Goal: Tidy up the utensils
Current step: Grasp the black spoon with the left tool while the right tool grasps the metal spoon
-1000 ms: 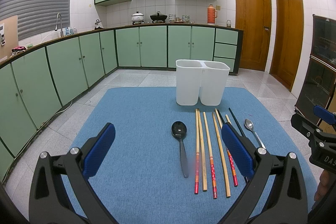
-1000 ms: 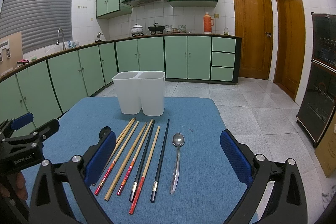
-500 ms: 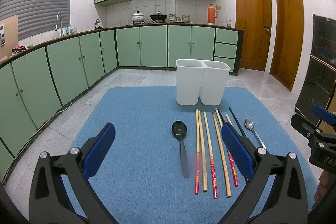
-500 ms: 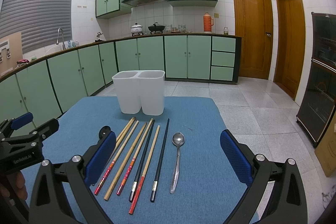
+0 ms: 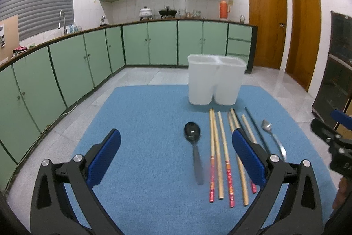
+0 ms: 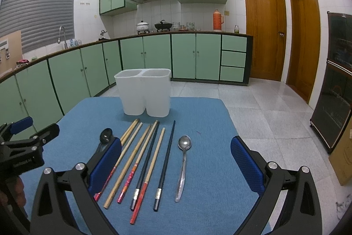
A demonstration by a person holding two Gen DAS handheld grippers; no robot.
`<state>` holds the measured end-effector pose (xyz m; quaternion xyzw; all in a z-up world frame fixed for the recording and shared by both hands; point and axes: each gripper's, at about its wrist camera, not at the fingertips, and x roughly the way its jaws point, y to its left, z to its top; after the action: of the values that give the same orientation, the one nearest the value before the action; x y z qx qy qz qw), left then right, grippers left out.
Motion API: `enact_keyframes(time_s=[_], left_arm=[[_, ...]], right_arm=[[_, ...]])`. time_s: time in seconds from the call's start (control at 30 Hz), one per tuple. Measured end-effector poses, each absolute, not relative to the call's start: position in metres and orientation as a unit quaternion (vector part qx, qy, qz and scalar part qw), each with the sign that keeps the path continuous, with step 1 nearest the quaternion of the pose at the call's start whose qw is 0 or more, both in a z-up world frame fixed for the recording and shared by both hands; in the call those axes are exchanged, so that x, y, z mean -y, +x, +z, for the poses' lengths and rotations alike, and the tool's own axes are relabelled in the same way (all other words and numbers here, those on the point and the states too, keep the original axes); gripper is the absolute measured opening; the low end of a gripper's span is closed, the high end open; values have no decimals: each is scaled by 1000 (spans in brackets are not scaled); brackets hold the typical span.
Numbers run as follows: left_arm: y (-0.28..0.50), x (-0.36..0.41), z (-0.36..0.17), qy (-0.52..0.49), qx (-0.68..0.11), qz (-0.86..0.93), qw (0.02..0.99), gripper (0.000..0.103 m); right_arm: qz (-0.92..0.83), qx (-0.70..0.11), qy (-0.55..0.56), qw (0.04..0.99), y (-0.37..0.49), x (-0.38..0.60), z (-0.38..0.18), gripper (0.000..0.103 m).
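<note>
The left gripper [image 5: 176,155] is held level and pointing forward, its two blue-padded fingers [image 5: 104,155] spread wide apart with nothing between them. The right gripper [image 6: 176,162] sits just beside it in the same pose, its fingers [image 6: 246,165] likewise wide apart and holding nothing. Each gripper's black frame shows at the edge of the other's view, a bit of hand below it.

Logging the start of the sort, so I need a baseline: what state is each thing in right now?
left gripper: open, empty, above the mat
right gripper: open, empty, above the mat
white two-compartment holder: upright, nothing sticking out
black spoon: flat on the mat, bowl toward holder
metal spoon: flat on the mat, bowl toward holder
chopsticks: loose, flat, side by side
blue mat: spread flat
</note>
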<state>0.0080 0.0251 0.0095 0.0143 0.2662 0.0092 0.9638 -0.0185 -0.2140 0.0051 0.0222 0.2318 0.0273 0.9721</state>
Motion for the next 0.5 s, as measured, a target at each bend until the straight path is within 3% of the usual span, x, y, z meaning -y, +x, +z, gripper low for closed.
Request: enact_keyframes(time_s=[0.5], left_arm=[[108, -15, -31, 8, -359, 14, 933, 98]], right_arm=[[29, -302, 15, 953, 41, 228, -17, 90]])
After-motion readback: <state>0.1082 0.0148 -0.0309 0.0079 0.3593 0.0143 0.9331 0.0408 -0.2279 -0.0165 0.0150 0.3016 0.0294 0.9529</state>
